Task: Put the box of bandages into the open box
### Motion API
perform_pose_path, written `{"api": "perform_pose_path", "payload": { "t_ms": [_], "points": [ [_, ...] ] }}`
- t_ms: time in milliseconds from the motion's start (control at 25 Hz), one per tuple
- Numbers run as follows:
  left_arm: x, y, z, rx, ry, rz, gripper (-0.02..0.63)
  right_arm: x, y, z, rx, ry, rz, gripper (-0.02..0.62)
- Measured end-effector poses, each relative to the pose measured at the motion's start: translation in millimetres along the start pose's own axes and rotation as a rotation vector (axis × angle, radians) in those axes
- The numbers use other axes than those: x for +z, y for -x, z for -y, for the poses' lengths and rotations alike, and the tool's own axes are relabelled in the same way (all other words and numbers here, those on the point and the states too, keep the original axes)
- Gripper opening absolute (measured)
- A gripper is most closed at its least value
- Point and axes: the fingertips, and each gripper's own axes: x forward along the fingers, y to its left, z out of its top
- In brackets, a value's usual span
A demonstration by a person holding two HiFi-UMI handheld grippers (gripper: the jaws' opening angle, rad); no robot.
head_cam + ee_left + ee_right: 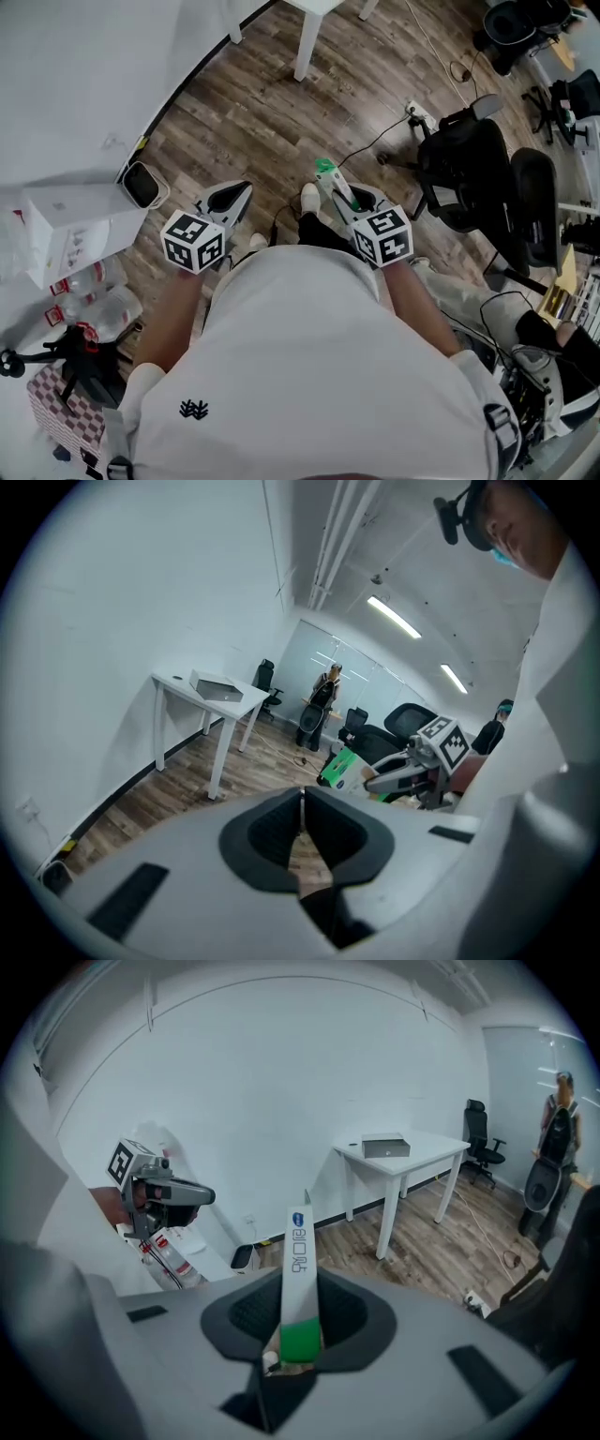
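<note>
The box of bandages (326,171) is a slim white and green carton. My right gripper (342,192) is shut on it and holds it above the wooden floor in front of the person's body. In the right gripper view the box of bandages (297,1251) stands edge-on between the pads of the right gripper (298,1283). My left gripper (239,190) hangs level with it to the left; in its own view the left gripper (302,803) is shut with nothing in it. A white carton (80,225) sits on the white surface at the left; I cannot tell whether it is open.
A white table (216,700) with a flat box on it stands by the wall. Black office chairs (469,159) and a floor cable with a socket strip (417,112) are on the right. Plastic bottles (94,300) and a black stand (75,352) lie lower left. A person (323,694) stands far off.
</note>
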Motion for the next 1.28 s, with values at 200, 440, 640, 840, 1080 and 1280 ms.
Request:
{"api": "perform_pose_path", "payload": {
  "t_ms": [200, 440, 640, 840, 1080, 1280],
  "points": [
    [48, -50, -17, 0.023, -0.014, 0.009, 0.018, 40, -18, 59, 0.018, 0.004, 0.029, 0.083],
    [75, -100, -2, 0.058, -0.076, 0.005, 0.018, 51, -17, 115, 0.041, 0.001, 0.066, 0.083],
    [92, -126, -6, 0.05, -0.05, 0.002, 0.018, 62, -31, 152, 0.041, -0.013, 0.051, 0.083],
    [111, -142, -42, 0.033, -0.038, -0.001, 0.018, 95, -56, 171, 0.021, -0.031, 0.052, 0.083],
    [136, -159, -82, -0.032, -0.056, 0.001, 0.018, 138, -81, 188, -0.027, -0.022, 0.045, 0.083],
    [176, -169, -120, -0.09, -0.099, 0.014, 0.018, 190, -99, 210, -0.11, -0.027, 0.071, 0.083]
  ]
}}
